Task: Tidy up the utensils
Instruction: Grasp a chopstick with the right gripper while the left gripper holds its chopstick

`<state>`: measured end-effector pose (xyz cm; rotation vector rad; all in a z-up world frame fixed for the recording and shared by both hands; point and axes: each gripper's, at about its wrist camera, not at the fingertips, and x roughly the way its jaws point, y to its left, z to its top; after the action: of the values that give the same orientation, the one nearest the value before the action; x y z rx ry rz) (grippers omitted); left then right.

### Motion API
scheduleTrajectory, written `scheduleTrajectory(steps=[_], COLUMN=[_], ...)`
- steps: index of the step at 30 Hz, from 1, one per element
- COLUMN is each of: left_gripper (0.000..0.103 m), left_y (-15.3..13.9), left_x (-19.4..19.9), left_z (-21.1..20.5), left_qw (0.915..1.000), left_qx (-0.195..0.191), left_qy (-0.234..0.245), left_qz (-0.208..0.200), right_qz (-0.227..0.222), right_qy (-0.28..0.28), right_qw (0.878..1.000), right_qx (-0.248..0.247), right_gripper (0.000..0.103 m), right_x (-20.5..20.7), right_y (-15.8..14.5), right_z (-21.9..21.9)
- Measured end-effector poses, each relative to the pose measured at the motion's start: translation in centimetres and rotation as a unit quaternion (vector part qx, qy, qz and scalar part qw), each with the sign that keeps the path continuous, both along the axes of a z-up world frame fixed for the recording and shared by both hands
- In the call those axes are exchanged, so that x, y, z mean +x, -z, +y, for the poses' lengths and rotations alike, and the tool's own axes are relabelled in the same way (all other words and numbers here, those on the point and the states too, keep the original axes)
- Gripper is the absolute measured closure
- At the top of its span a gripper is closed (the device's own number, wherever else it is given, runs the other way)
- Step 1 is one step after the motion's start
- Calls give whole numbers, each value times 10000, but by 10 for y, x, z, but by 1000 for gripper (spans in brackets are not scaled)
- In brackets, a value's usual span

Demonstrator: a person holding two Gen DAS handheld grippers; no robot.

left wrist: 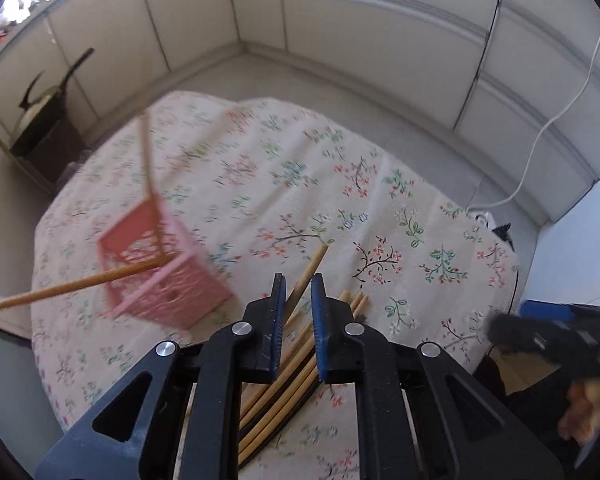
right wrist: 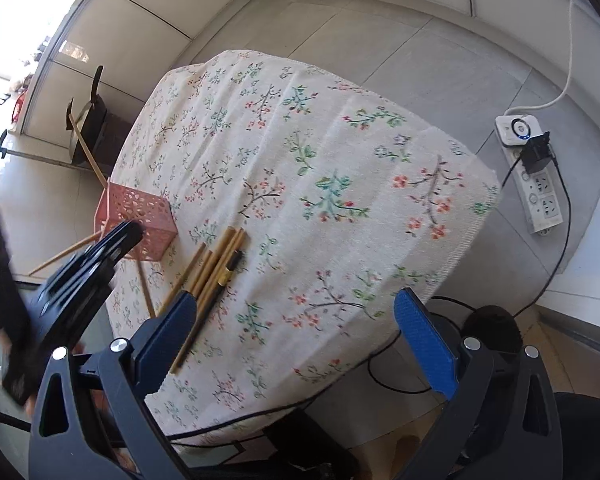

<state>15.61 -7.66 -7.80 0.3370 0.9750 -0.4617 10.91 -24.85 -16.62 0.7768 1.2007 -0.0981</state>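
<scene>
pink basket: motion-blurred | chopstick bundle: near ends hidden behind left claw | long chopstick: cut off at picture edge | left claw in right view: blurred, covers basket's near corner

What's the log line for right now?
left gripper: shut on chopstick | right gripper: open, empty | pink basket: two chopsticks inside

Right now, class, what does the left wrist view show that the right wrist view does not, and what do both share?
Only left wrist: the left gripper seen head-on, its pads closed on one chopstick. Only right wrist: the right gripper with its jaws wide open and nothing between them. Both: the pink basket with chopsticks sticking out, the chopstick pile and the floral tablecloth.
</scene>
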Motion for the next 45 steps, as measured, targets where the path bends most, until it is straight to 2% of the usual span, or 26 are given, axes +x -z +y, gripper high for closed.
scheduleTrajectory(steps=[6, 9, 11, 13, 14, 20, 24, 28, 33, 39, 42, 45], left_gripper=[93, 94, 95, 96, 97, 98, 98, 98, 98, 98, 98, 98], left_y=[-47, -63, -70, -75, -78, -79, -78, -78, -79, -82, -82, -82], left_x=[-41, -65, -77, -82, -83, -78, -78, -78, -77, -76, -75, -76], left_z=[44, 59, 65, 70, 73, 82, 85, 85, 88, 93, 91, 91], left_qw=[9970, 9949, 9934, 9922, 9915, 9906, 9902, 9900, 9891, 9876, 9873, 9874], left_qx=[-423, -533, -584, -659, -693, -813, -873, -886, -971, -1065, -1091, -1084], left_qy=[-243, -250, -235, -247, -265, -363, -357, -376, -430, -529, -511, -498], left_qz=[-597, -823, -961, -1033, -1066, -1040, -1028, -1031, -1020, -1029, -1032, -1036], right_qz=[204, 401, 531, 630, 682, 982, 961, 878, 671, 347, 457, 457], right_qy=[55, -81, -131, -105, -65, 103, 99, 114, 34, 19, 44, 177], right_qw=[9992, 9970, 9952, 9933, 9921, 9882, 9880, 9879, 9890, 9953, 9978, 9982], right_qx=[335, 655, 814, 962, 1050, 1175, 1206, 1270, 1321, 909, 480, 358], right_gripper=[8, 28, 47, 55, 63, 82, 83, 93, 94, 94, 94, 94], right_x=[37, 57, 68, 77, 81, 91, 97, 103, 107, 90, 87, 84], right_y=[14, 29, 39, 50, 55, 77, 80, 84, 84, 55, 49, 47], right_z=[19, 33, 40, 44, 44, 51, 53, 53, 49, 37, 32, 24])
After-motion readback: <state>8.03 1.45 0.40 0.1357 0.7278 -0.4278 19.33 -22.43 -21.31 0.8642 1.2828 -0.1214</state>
